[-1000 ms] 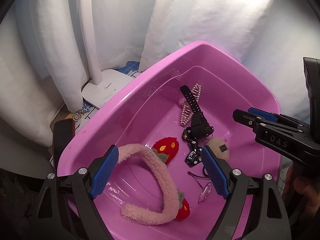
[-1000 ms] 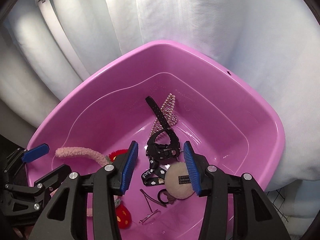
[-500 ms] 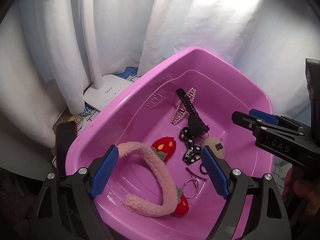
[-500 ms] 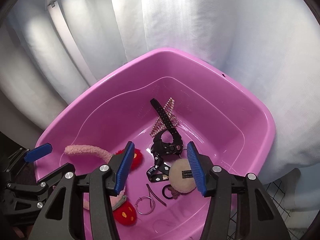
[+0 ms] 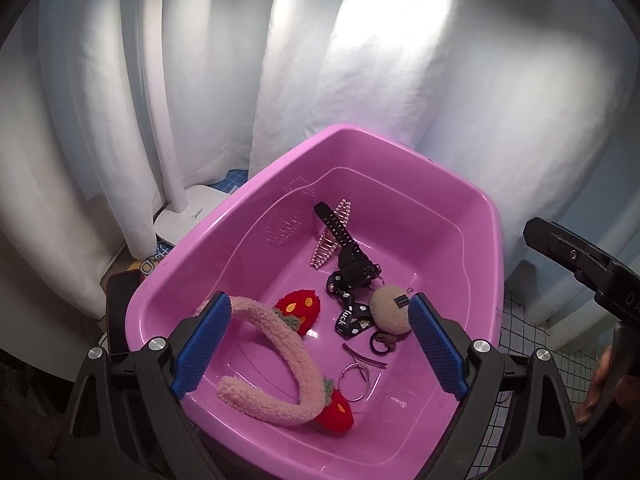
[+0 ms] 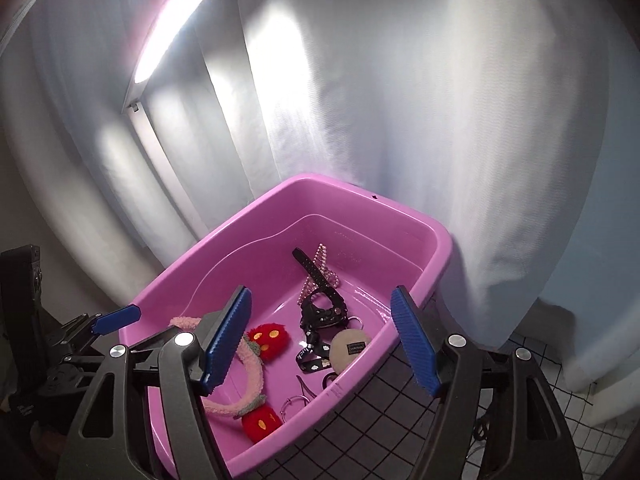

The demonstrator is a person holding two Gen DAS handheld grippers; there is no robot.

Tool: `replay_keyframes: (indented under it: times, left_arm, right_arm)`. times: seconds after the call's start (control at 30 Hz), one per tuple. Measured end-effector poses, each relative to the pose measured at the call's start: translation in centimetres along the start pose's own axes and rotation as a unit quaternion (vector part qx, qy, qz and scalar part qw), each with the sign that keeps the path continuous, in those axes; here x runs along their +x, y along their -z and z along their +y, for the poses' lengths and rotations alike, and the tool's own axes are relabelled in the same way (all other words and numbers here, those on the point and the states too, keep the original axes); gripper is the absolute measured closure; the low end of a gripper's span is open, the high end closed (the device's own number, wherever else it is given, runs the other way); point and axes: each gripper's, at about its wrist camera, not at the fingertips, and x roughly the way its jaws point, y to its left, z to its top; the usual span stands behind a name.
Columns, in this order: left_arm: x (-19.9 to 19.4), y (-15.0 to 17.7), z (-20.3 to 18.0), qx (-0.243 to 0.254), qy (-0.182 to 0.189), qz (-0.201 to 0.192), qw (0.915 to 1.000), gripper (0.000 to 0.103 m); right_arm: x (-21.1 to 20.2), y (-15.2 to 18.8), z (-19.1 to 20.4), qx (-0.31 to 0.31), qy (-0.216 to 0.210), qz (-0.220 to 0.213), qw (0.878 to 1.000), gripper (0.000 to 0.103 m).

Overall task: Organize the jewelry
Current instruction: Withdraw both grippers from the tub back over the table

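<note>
A pink basin (image 5: 460, 178) holds several accessories: a fluffy pink headband (image 5: 280, 344) with red strawberries, a black watch (image 5: 348, 256), a pearl hair clip (image 5: 324, 248), a beige puff keychain (image 5: 390, 308) on a black lanyard, a hair tie, a pin and a thin metal hoop (image 5: 356, 382). My left gripper (image 5: 320, 300) hovers above the basin's near side, its jaws opening with nothing between them. My right gripper (image 6: 321, 292) hangs above the basin (image 6: 432, 236) too, higher and further back. Its jaws are opening and hold nothing. The headband (image 6: 256, 384) lies below its left finger.
A white desk lamp (image 5: 180, 208) stands left of the basin, its lit head (image 6: 180, 20) high up. White curtains hang close behind. A dark flat object (image 5: 120, 312) lies at the basin's left. A grid-patterned cloth (image 6: 380, 412) covers the surface on the right.
Both grippers have drawn back and up from the basin, the right one more. The right jaws have spread much wider and the left ones slightly. The items in the basin lie as before.
</note>
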Motion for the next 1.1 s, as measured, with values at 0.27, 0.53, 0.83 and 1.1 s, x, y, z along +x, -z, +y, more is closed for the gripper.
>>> replay_keyframes:
  times: [0.27,0.53,0.83,1.1]
  left_arm:
    - [-2.5,2.0,-5.4,0.026,0.034,-0.022,0.9989,0.008]
    - [-4.4,6.0,-12.3,0.041,0.048,-0.019,0.9978,0.007]
    - [-2.8,12.5,-20.4,0.058,0.045,0.021,0.9971,0.007]
    - [-2.2,17.3,-22.8,0.026,-0.017,0.032,0.9990,0.007]
  right_arm:
    - [-6.2,4.5,-8.8,0.060,0.064,-0.020,0.996,0.032]
    - [-10.0,11.9,-16.1,0.096,0.087,0.016,0.991,0.031]
    - [-12.0,17.9,-20.5,0.091,0.061,0.046,0.993,0.031]
    - [-11.4,18.6,-23.5,0.065,0.027,0.054,0.996,0.031]
